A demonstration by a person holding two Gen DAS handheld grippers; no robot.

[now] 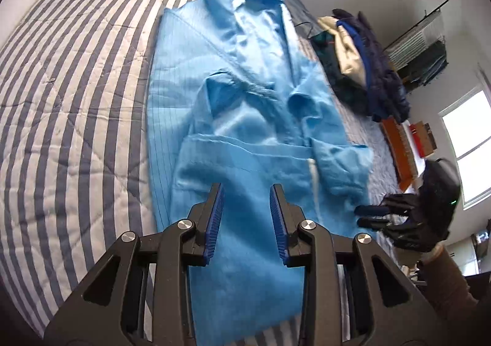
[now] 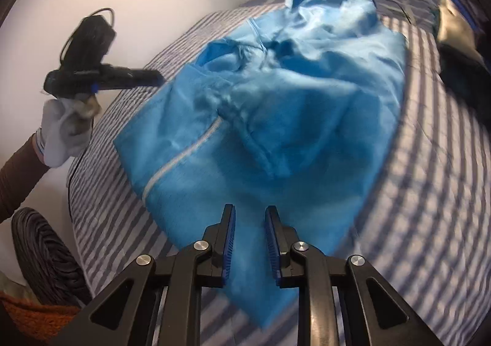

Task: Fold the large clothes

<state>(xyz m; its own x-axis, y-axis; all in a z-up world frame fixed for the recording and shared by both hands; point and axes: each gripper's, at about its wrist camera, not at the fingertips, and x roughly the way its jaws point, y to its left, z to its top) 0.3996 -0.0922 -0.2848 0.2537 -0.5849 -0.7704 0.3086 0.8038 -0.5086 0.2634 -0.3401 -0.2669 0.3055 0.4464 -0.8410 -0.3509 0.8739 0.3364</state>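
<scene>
Left gripper (image 1: 247,189) part open, holding nothing. Right gripper (image 2: 250,211) narrower gap, also empty. Blue garment (image 1: 245,119) flat on striped bed (image 1: 70,106), beneath both.

left view: from above the left gripper (image 1: 247,192), facing down along the robe (image 1: 245,100) toward its collar, close.
right view: from above the right gripper (image 2: 250,214), facing down over the hem, close.
shared: robe, striped bed (image 1: 76,100), each other's gripper.
</scene>
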